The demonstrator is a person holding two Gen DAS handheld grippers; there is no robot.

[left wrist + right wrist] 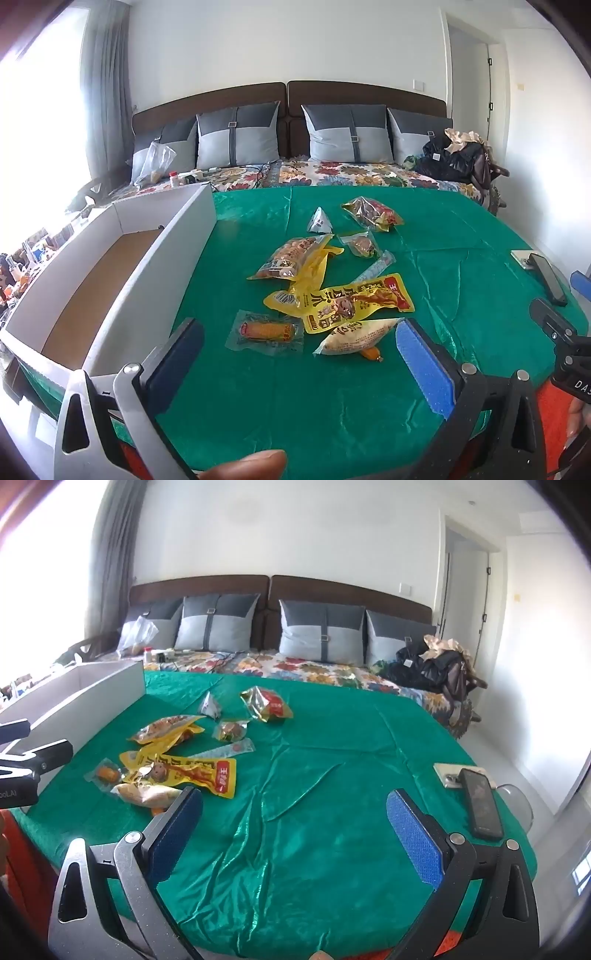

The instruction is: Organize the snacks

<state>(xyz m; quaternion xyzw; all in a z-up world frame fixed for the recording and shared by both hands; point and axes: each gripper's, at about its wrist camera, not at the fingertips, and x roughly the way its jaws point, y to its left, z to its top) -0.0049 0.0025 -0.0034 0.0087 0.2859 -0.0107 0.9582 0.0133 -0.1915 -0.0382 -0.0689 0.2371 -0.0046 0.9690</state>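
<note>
Nine snack packets (325, 280) are counted, loosely overlapped mid-bench on the green cloth (443, 295); one white box (110, 236) is set along the left edge. Two overlapped packets could be pinched together. The left tool (299, 350) and right tool (295, 827) are held apart, empty.

We see a green cloth (461, 236) covering the surface. On it lie scattered snack packets (332, 295) at frame centre, a white box (110, 280) at left, and a phone (550, 277) at right.
</note>
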